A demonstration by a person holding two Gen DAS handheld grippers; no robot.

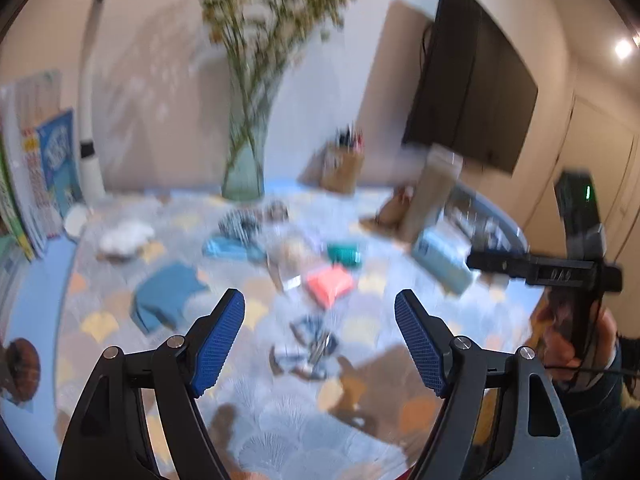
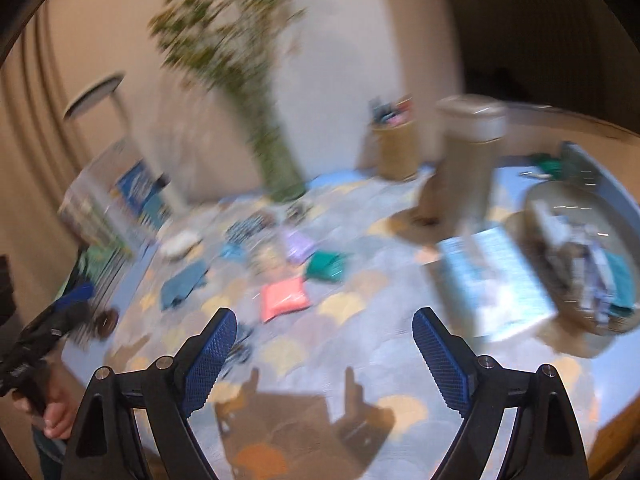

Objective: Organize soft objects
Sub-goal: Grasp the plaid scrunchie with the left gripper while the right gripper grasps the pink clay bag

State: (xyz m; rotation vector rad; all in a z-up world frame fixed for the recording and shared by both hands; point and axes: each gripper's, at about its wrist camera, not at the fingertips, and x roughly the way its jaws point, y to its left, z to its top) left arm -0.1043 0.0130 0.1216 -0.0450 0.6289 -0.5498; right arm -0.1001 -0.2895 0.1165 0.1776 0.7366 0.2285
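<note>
Soft items lie scattered on a scallop-patterned table. Among them are a coral pouch (image 1: 330, 285) (image 2: 285, 299), a green pouch (image 1: 343, 254) (image 2: 326, 266), a blue cloth (image 1: 168, 294) (image 2: 184, 284), a white fluffy piece (image 1: 126, 236) and a lilac piece (image 2: 298, 246). My left gripper (image 1: 320, 298) hangs open above the table, in front of the coral pouch, with nothing between its pads. My right gripper (image 2: 325, 316) is open and empty too, hovering near the table's front. A clear tub (image 2: 538, 216) at the right holds several soft items. Both views are motion-blurred.
A glass vase of branches (image 1: 244, 164), a pencil cup (image 1: 344, 168), a tall beige canister (image 1: 436, 188) and a white lamp (image 1: 90, 120) stand at the back. Books (image 1: 40, 176) lean at the left. A light blue pack (image 2: 496, 284) lies beside the tub. A dark monitor (image 1: 468, 80) hangs on the wall.
</note>
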